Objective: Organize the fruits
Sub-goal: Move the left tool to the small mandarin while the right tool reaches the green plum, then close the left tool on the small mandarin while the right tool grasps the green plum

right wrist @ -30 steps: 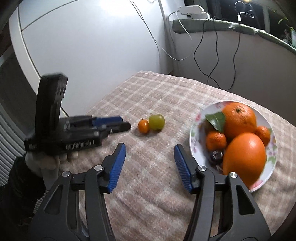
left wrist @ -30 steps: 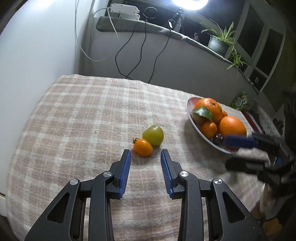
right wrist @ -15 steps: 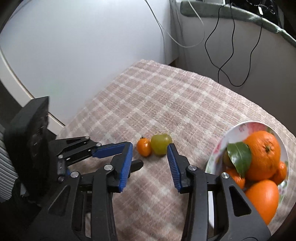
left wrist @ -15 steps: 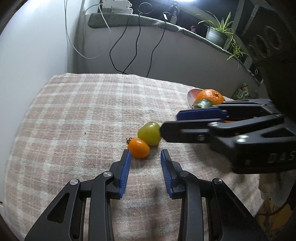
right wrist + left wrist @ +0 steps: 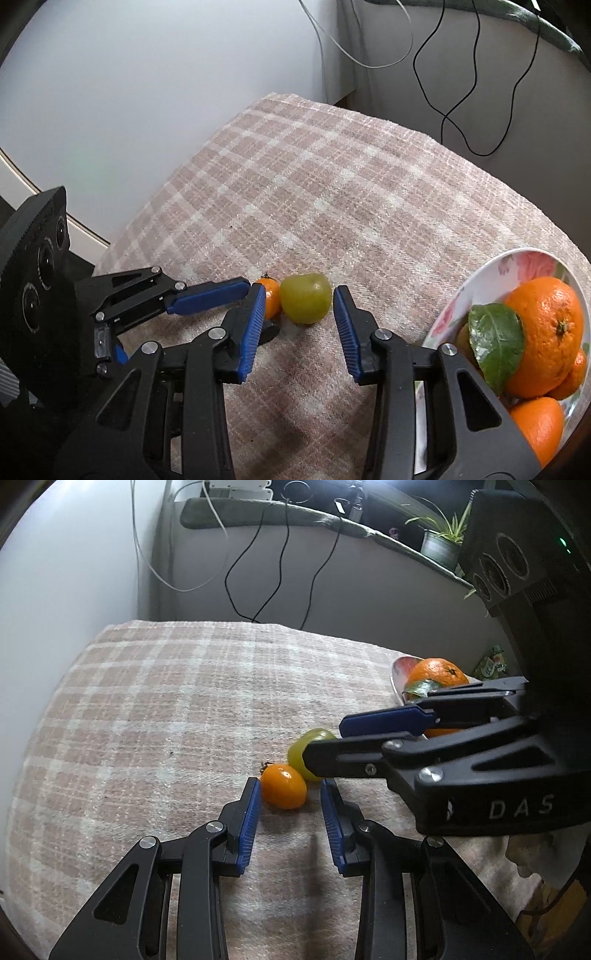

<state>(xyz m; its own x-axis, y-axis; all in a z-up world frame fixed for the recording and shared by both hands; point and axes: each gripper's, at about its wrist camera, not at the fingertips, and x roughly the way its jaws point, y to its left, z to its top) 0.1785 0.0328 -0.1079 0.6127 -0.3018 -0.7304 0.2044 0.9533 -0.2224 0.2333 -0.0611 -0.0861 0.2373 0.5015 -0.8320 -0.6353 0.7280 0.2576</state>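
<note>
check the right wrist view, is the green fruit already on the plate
No, the green fruit lies on the checked cloth beside the small orange fruit, apart from the plate.

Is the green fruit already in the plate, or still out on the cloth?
Out. The green fruit lies on the checked cloth beside the small orange fruit, apart from the plate, between the open right gripper fingers.

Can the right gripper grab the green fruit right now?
Probably yes. The right gripper is open, with the green fruit sitting between its blue fingertips and nothing covering it. The small orange fruit and the left gripper crowd its left side, so it is a tight fit.
</note>
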